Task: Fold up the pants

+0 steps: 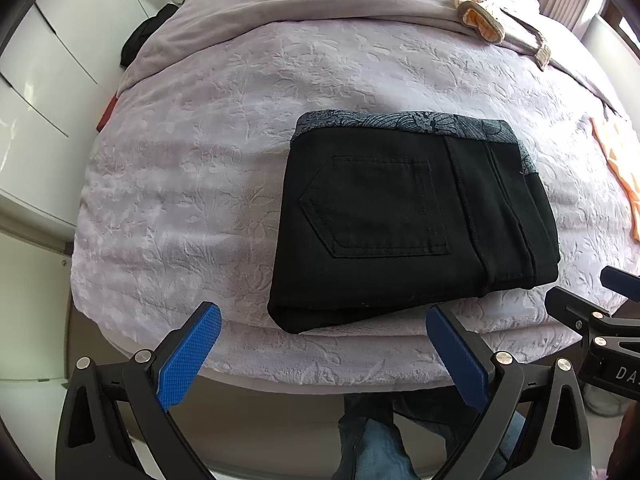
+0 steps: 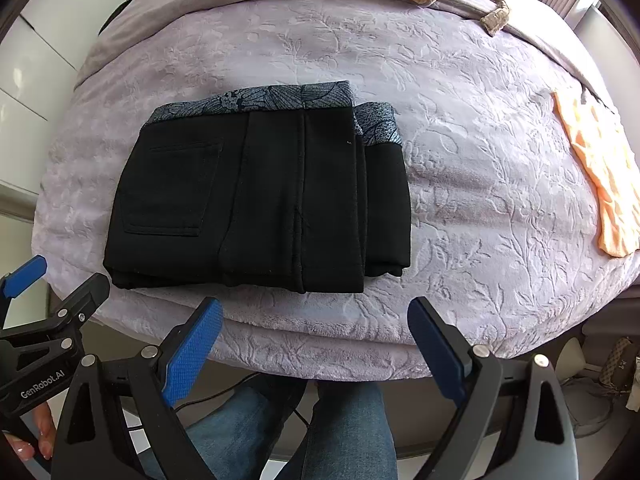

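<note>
a pair of black pants (image 1: 408, 216) lies folded into a compact block on a bed (image 1: 192, 184) draped in a pale lilac embossed blanket, near its front edge, the patterned grey waistband (image 1: 400, 122) turned toward the far side and a back pocket (image 1: 376, 208) facing up. both sets of tongs hang off the near edge of the bed, apart from the cloth and carrying nothing: the left tongs (image 1: 324, 356) stand spread wide with their blue pads clear of the fabric, and the right tongs (image 2: 316, 352) are spread just as wide. in the right wrist view the block sits ahead and a little to the left of the right tongs; in the left wrist view it sits ahead and slightly to the right, so the bundle lies between the two. the fold looks all but finished, though a lower layer sticks out along the right side of the stack (image 2: 386, 192). a tidy finish would likely mean nudging that offset layer under the top one and pressing the stack flat without dragging it, since the plush blanket may grip the cloth. an orange garment (image 2: 600, 172) lies well off to the right, and a person's jeans (image 2: 348, 432) show below the bed's edge.
</note>
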